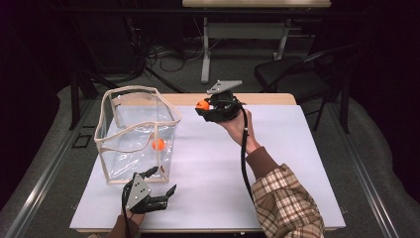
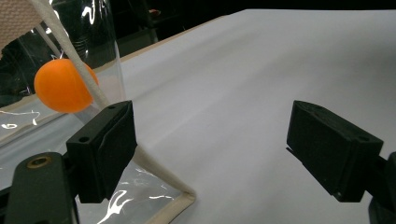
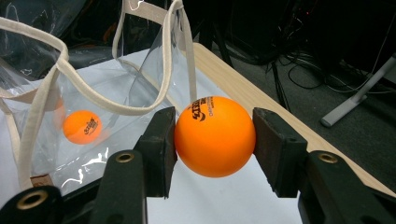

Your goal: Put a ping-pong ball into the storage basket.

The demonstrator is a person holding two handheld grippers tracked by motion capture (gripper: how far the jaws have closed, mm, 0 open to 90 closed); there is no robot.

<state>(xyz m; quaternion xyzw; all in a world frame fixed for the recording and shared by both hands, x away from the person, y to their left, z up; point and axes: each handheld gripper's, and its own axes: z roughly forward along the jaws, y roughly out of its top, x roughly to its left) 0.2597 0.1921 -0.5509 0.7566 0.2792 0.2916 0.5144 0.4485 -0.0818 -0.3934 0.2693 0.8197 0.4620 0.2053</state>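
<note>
At left, your left gripper (image 1: pixel 161 194) rests open and empty beside the clear plastic tote bag with cream fabric trim (image 1: pixel 136 131), apparently steadying its corner; one orange ping-pong ball (image 1: pixel 158 144) lies inside. At right, your right gripper (image 3: pixel 214 140) clamps a second orange ball (image 3: pixel 215 136) (raised, likely bag-bound) above the white table (image 1: pixel 277 163).

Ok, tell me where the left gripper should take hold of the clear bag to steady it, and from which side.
Probably the beige-trimmed corner edge of the clear bag, approached from the near side. In the left gripper view that trim runs up right beside one pad of the open left gripper, so a small sideways shift would put it between the jaws. The clear film looks slippery and floppy; the trim looks firmer.
</note>
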